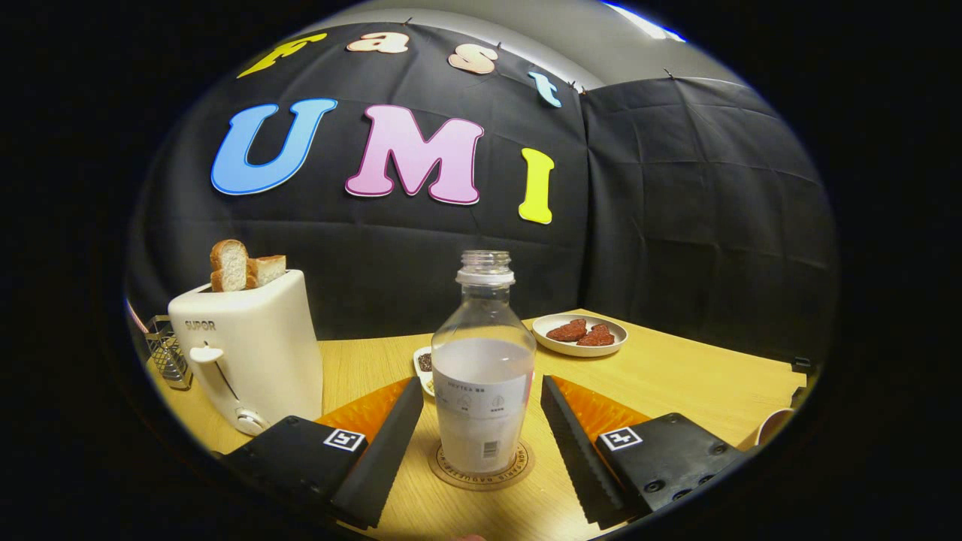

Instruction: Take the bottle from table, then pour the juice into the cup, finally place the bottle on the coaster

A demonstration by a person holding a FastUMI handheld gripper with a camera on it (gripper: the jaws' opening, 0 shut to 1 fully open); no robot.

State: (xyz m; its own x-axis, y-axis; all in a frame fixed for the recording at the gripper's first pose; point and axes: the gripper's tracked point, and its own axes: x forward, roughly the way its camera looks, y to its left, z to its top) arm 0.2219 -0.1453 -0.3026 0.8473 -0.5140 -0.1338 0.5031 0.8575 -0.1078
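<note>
A clear uncapped bottle (483, 368) with a white label stands upright on a round brown coaster (481, 467) on the wooden table (676, 376). It stands between my two fingers, and a gap shows on each side of it. My gripper (481, 406) is open, with neither finger touching the bottle. The rim of a cup (774, 425) peeks out to the right, beyond the right finger.
A white toaster (248, 349) with bread slices stands to the left, with a metal rack (167, 349) behind it. A plate (579, 334) with brown pieces lies beyond the bottle on the right. A small white dish (423, 368) is partly hidden behind the bottle.
</note>
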